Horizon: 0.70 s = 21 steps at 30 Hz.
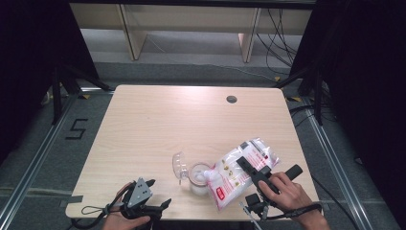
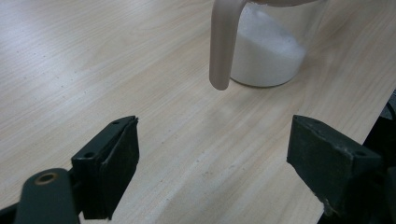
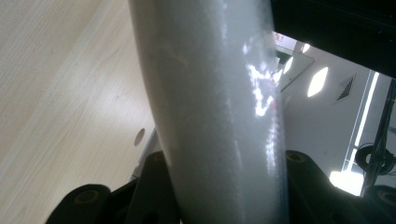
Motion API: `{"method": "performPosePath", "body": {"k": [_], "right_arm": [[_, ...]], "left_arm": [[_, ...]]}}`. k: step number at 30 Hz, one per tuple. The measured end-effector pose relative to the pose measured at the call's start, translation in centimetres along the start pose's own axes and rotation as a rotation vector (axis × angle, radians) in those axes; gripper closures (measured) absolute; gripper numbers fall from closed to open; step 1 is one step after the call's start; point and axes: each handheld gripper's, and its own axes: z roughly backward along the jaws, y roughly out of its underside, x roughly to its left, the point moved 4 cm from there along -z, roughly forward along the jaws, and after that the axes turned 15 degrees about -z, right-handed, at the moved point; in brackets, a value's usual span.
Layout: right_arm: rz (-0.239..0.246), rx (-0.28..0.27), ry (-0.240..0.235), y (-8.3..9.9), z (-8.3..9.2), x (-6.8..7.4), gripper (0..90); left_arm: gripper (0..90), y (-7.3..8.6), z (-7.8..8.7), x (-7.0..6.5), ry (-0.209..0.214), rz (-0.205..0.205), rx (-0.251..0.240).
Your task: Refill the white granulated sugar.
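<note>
Pouring under way, by the look of it. Starting at the left, at about seven o'clock on the pale wood-grain table (image 1: pixel 158 120): left gripper (image 1: pixel 160 205) resting at the near edge, jaws spread wide with nothing between them, flat black pads (image 2: pixel 122 163) pointing across bare laminate toward the jar. Next, near six o'clock: clear glass jar (image 1: pixel 199 178), round and smooth-walled, standing upright with its hinged transparent lid (image 1: pixel 179 166) flipped open at its nine o'clock side; inside, fine white granules heaped to somewhat above half its height, judging from the left gripper view (image 2: pixel 266 51). Touching the jar's mouth from the four o'clock side: glossy plastic bag (image 1: pixel 237 172), soft and bulging, white contents, red print, tilted so its lower corner dips into the opening. Farther right, near five o'clock: right gripper (image 1: pixel 252 167) clamped on the bag partway along, jaws only partly closed around its rounded, shiny bulk (image 3: pixel 219 116). Still plenty in the bag; remaining, likely, topping up the jar, righting the bag, closing the lid.
</note>
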Motion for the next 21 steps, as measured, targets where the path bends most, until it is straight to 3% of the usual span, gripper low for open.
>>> {"method": "performPosePath", "body": {"k": [2, 5, 7, 16, 19, 21], "right_arm": [[0.008, 0.006, -0.012, 0.03, -0.02, -0.01, 70.7], [0.008, 0.010, -0.014, 0.07, -0.03, 0.01, 70.8], [0.010, 0.012, -0.014, 0.09, -0.02, 0.02, 70.8], [0.018, 0.012, -0.012, 0.07, 0.05, -0.15, 71.1], [0.013, 0.016, -0.013, 0.13, 0.04, -0.13, 71.3], [0.013, 0.016, -0.013, 0.16, 0.03, -0.13, 71.5]], "left_arm": [[16.6, -0.05, -0.09, -0.23, -0.001, 0.032, -0.013], [16.6, -0.02, -0.01, -0.04, 0.001, 0.004, -0.006], [16.6, -0.01, -0.07, -0.23, 0.003, 0.032, -0.007], [16.6, -0.01, -0.07, -0.22, 0.002, 0.030, -0.008], [16.6, -0.06, -0.07, -0.09, 0.000, 0.009, -0.013], [16.6, -0.03, -0.09, -0.22, 0.002, 0.030, -0.010]]}}
